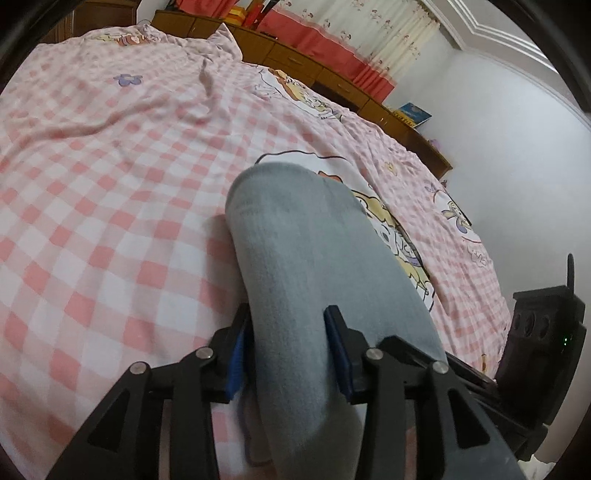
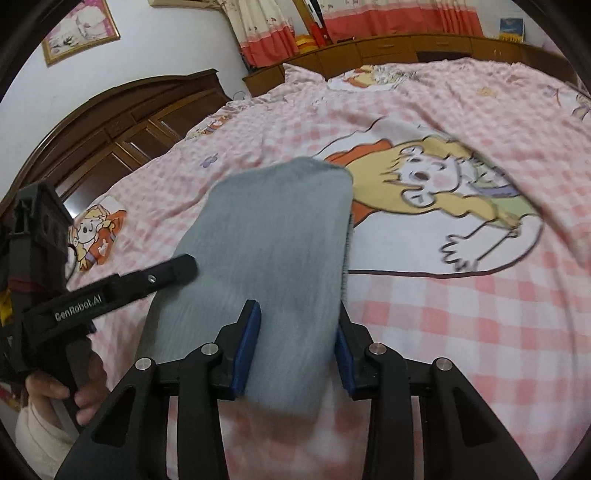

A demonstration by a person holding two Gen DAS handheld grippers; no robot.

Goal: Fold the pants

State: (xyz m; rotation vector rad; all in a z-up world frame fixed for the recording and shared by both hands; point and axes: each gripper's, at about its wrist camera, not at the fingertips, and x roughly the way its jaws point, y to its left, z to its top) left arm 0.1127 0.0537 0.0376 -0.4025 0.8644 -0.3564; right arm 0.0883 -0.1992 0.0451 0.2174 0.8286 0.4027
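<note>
The grey pants (image 1: 295, 240) are folded into a long thick band that runs away from me over the pink checked bed cover (image 1: 110, 221). My left gripper (image 1: 288, 308) has its blue pads on both sides of the band's near part, shut on it. In the right wrist view the same pants (image 2: 273, 221) pass between the pads of my right gripper (image 2: 297, 304), which is shut on them. The left gripper (image 2: 177, 267) reaches in from the left, one finger lying at the band's left edge, held by a hand (image 2: 48, 398). The right gripper's body (image 1: 543, 332) shows at the far right.
The bed cover (image 2: 443, 332) carries large cartoon prints and some wrinkles. A dark wooden headboard (image 2: 110, 122) stands on one side. Low wooden cabinets (image 1: 314, 70) and red-and-cream curtains (image 2: 266, 33) line the far side, and a white wall (image 1: 498, 147) is close by.
</note>
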